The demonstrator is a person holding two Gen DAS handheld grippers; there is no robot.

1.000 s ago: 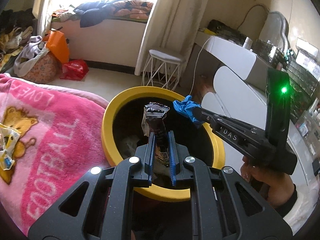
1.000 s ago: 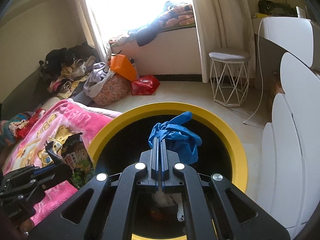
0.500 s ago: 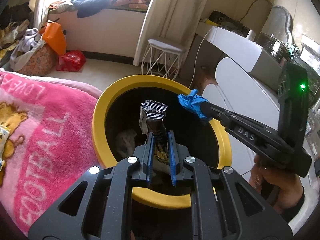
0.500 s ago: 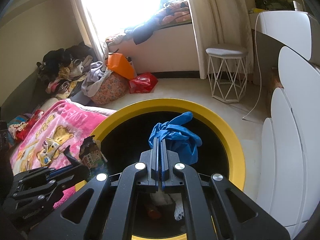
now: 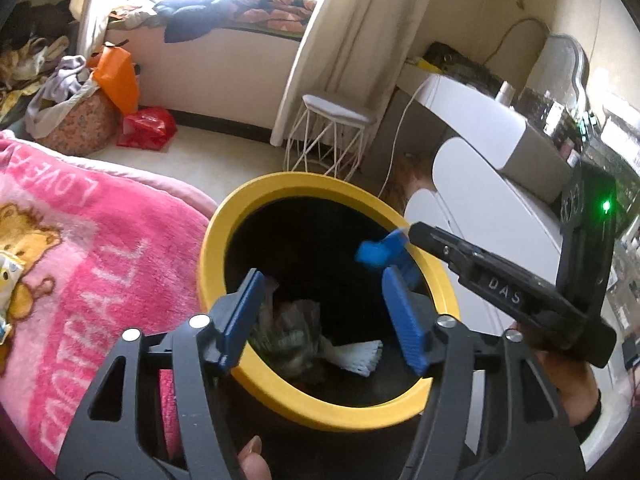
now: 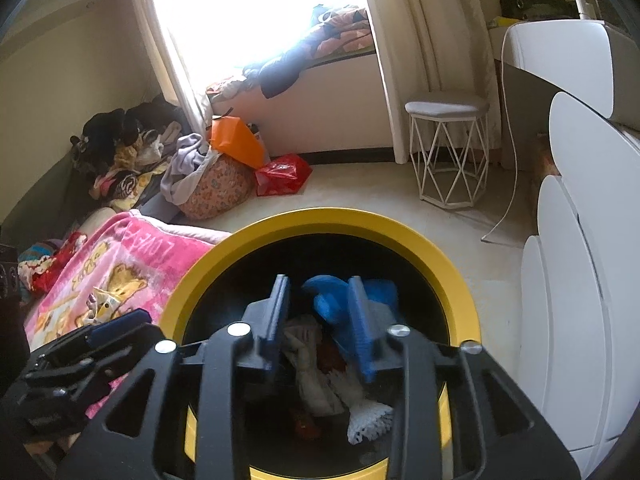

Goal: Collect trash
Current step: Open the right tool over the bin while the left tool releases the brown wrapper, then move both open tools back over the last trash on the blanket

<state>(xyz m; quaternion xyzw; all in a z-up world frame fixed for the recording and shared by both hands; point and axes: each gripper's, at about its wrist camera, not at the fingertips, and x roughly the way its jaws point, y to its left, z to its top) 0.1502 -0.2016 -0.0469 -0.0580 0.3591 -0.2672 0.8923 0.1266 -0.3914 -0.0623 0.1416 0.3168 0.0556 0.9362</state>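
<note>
A yellow-rimmed black trash bin (image 5: 208, 256) (image 6: 448, 256) stands beside the bed. My left gripper (image 5: 320, 312) is open and empty over its near rim; a crumpled snack wrapper (image 5: 288, 332) lies inside below it. My right gripper (image 6: 320, 316) is open over the bin, with a blue glove (image 6: 332, 300) loose between and behind its fingers, also showing by its tip in the left wrist view (image 5: 380, 250). White foam netting (image 6: 368, 420) and other trash lie at the bottom. Another wrapper (image 6: 102, 300) lies on the pink blanket (image 5: 100, 260).
A white wire stool (image 6: 448, 152) stands by the curtain. White cabinets (image 6: 580, 280) are close on the right of the bin. A clothes pile, an orange bag (image 6: 236, 140) and a red bag (image 6: 282, 174) sit on the floor by the window.
Both grippers opened over the bin. The snack wrapper dropped from the left gripper into the bin, and the blue glove came loose from the right gripper's fingers.
</note>
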